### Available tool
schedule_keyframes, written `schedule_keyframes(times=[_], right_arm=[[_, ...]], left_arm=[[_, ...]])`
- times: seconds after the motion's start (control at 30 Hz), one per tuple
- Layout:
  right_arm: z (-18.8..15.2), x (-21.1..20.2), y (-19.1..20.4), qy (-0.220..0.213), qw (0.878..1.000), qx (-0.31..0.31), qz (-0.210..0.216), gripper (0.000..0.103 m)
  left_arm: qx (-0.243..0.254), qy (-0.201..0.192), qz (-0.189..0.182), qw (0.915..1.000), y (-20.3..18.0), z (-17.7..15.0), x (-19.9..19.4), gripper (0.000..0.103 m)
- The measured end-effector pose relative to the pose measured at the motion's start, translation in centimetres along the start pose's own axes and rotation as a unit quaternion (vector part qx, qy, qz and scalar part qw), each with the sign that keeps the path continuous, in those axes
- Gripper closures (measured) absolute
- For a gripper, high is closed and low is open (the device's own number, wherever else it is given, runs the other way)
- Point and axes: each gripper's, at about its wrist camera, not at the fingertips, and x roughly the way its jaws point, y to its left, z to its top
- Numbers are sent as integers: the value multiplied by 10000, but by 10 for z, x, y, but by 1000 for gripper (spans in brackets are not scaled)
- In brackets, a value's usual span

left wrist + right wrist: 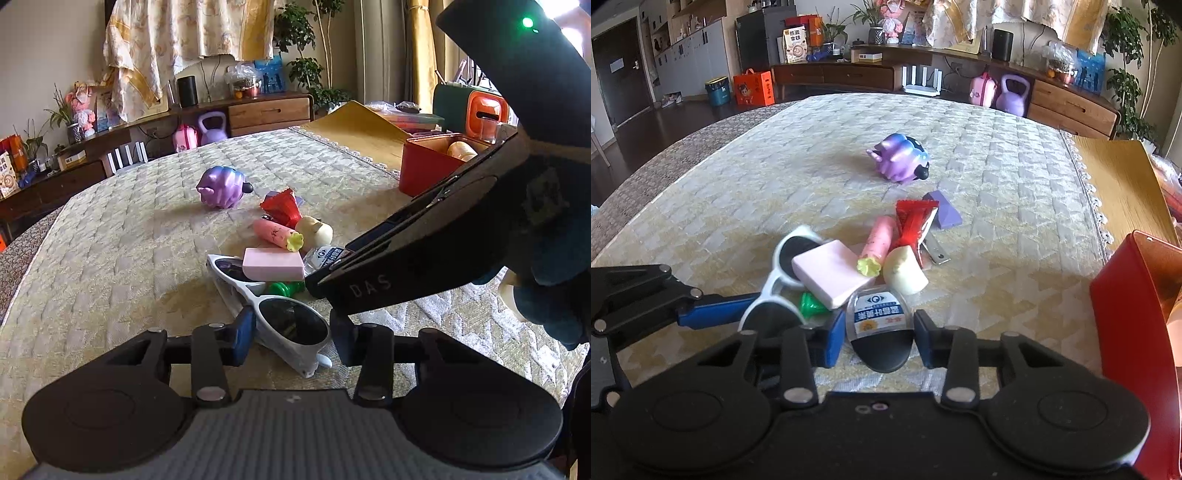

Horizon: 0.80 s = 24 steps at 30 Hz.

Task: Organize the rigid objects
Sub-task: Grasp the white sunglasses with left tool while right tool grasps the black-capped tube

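A pile of small objects lies on the quilted bed cover. White sunglasses (291, 325) (775, 284) sit between the fingers of my left gripper (291, 338); its jaws stand beside the frame, and I cannot tell if they press it. A pink block (273, 264) (831, 275) rests on the glasses. My right gripper (879, 338) has its fingers either side of a clear-topped case with a blue label (877, 321), with small gaps. A pink tube (879, 242), cream toy (905, 273), red wrapper (914, 221) and purple toy (903, 157) lie beyond.
A red box (428, 166) (1137, 317) with something in it stands on the right. A yellow mat (1119, 184) lies beside the bed cover. A low wooden cabinet (1071, 107) runs along the far wall. The right gripper's body (424, 254) crosses the left wrist view.
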Motion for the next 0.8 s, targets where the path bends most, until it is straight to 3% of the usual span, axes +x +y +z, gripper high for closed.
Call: schedule_keyframes(times=[0.8], right_arm=[[-46, -73, -29, -227, 9970, 738, -62, 64]], left_arm=[[-619, -23, 12, 9981, 22, -4, -39, 67]])
